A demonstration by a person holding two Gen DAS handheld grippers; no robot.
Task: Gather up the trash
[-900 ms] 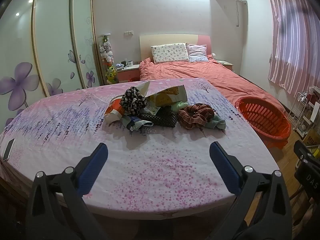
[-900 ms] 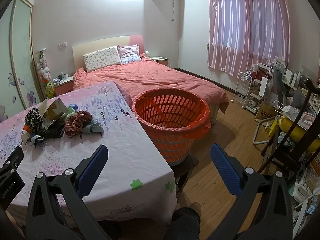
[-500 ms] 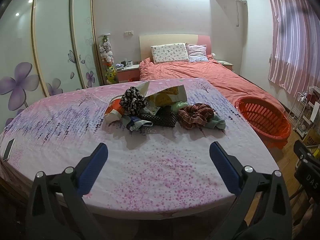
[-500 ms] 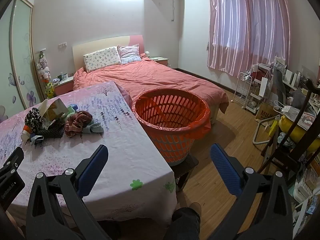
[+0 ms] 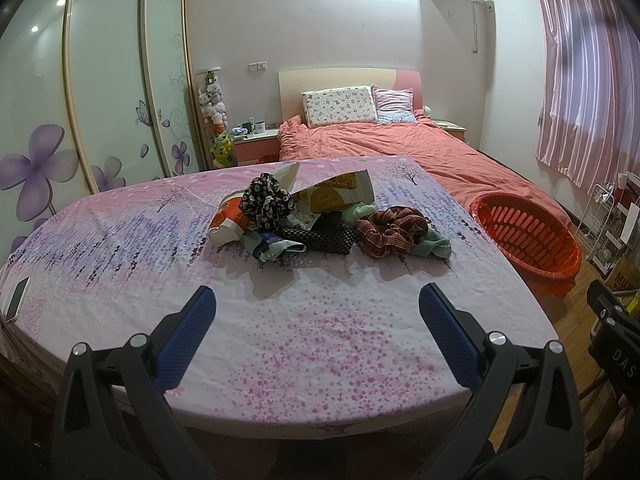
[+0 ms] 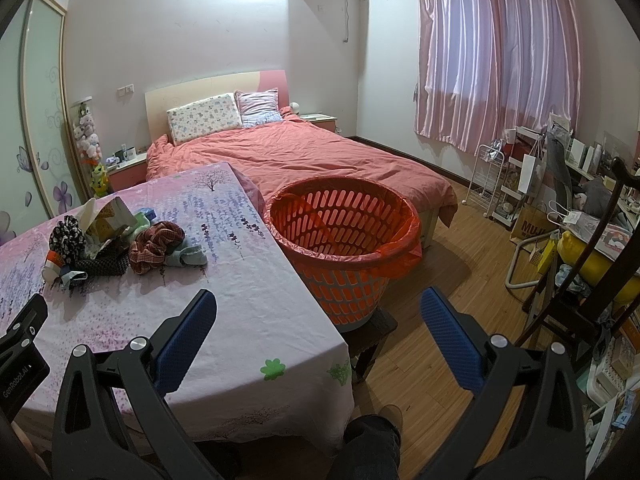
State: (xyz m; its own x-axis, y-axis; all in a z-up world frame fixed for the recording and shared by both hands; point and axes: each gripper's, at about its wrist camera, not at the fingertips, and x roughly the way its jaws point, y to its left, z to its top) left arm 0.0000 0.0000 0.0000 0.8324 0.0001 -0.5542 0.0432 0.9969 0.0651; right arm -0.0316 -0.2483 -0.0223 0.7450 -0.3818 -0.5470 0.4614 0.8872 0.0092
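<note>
1. Both of my grippers are spread as wide as they go and hold nothing: the left gripper (image 5: 316, 300) hangs over the near part of the table (image 5: 320, 344), and the right gripper (image 6: 318, 304) hangs off the table's corner, with floor and basket between its fingers.
2. Trash sits in one pile (image 5: 320, 216) mid-table, well apart from both sets of fingers: a crumpled snack bag (image 5: 340, 196), an orange-and-white wrapper (image 5: 228, 222), bits of paper, mixed in with a black-and-white scrunchie (image 5: 266, 200), a plaid scrunchie (image 5: 388, 230), a dark mesh pouch (image 5: 324, 238) and a green cloth (image 5: 434, 246).
3. As I judge it, nothing is collected yet; the whole job is left.
4. My right view looks down into the orange basket (image 6: 344, 236), lined with a red bag, just beside the table's edge, and I can see nothing in it. My left view catches only its rim.
5. Only my left view shows a phone (image 5: 16, 300) at the table's far left edge, and the pile head-on.
</note>
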